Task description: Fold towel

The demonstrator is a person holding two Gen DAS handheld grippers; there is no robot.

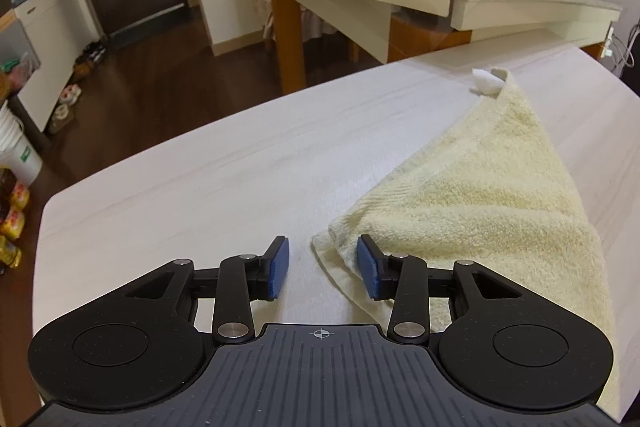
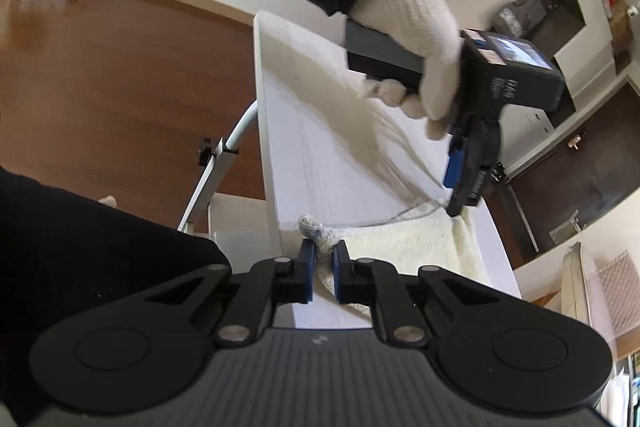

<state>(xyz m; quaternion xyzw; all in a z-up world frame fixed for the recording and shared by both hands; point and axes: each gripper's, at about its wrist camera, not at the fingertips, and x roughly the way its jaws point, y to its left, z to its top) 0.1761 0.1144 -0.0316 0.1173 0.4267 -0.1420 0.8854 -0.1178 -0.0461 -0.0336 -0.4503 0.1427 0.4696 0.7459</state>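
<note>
Left wrist view: the left gripper (image 1: pixel 323 269) hovers low over the tabletop (image 1: pixel 180 187) with its fingers (image 1: pixel 278 269) apart, and the towel (image 1: pixel 480 203) has one near corner lying just inside the right-hand finger, the rest spreading away beyond it to a far point where a white tag (image 1: pixel 486 83) sticks out. Nothing is pinched here yet, so the tidy move, I'd say, is to slide a touch toward that corner until both layers sit between the pads, then close. Right wrist view: the right gripper (image 2: pixel 323 273) has its fingers drawn in on a bunched corner of the towel (image 2: pixel 408 239), with a little knot of cloth poking out just past the tips. Beyond the fingers, a gloved hand (image 2: pixel 416 39) holds the left gripper (image 2: pixel 460 183) down at the far corner. That pinch looks thin; best to lift only once the other side has its grip, and to carry both corners level so the edges meet square.
</note>
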